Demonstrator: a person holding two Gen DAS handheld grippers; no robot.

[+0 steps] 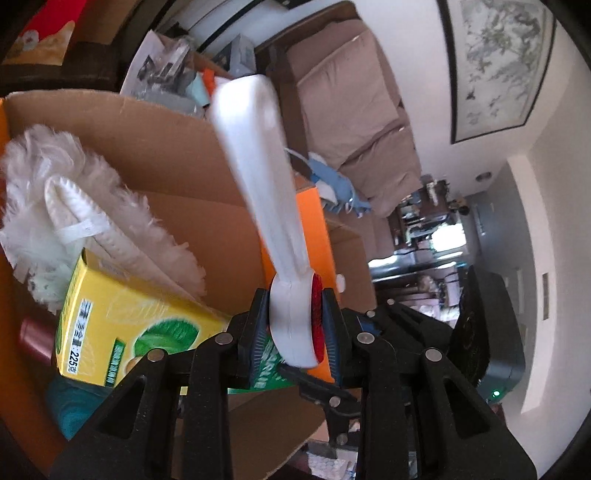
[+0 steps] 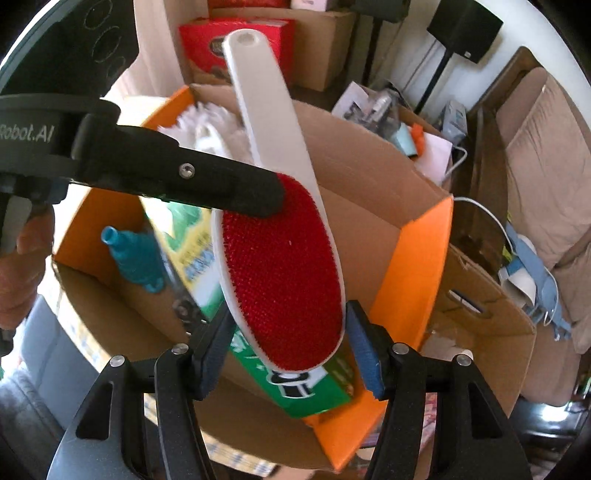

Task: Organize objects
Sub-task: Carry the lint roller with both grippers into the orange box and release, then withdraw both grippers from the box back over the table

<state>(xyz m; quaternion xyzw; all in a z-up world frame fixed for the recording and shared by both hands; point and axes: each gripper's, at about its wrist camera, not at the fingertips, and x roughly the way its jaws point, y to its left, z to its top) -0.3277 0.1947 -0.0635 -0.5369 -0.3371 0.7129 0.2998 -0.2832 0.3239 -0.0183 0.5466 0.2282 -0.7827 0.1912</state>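
A white lint brush [image 1: 266, 177] with a red pad is held over an open cardboard box [image 1: 173, 158] with orange flaps. My left gripper [image 1: 295, 325] is shut on the brush head, handle pointing away. In the right wrist view the brush [image 2: 284, 273] shows its red face, with the left gripper's finger [image 2: 221, 188] pressing its upper edge. My right gripper [image 2: 291, 350] is open, its jaws on either side of the brush's lower end without clamping it. The box [image 2: 369, 184] holds a white fluffy duster [image 1: 74, 192], a yellow-green carton [image 1: 133, 325] and a teal bottle [image 2: 136, 262].
Another cardboard box [image 2: 480, 314] stands right of the orange-flapped one. A beige sofa [image 1: 362, 110] with a blue strap item [image 2: 535, 280] lies beyond. A cluttered box with papers [image 2: 388, 110], a red box [image 2: 207, 48] and a speaker on a stand [image 2: 461, 22] are behind.
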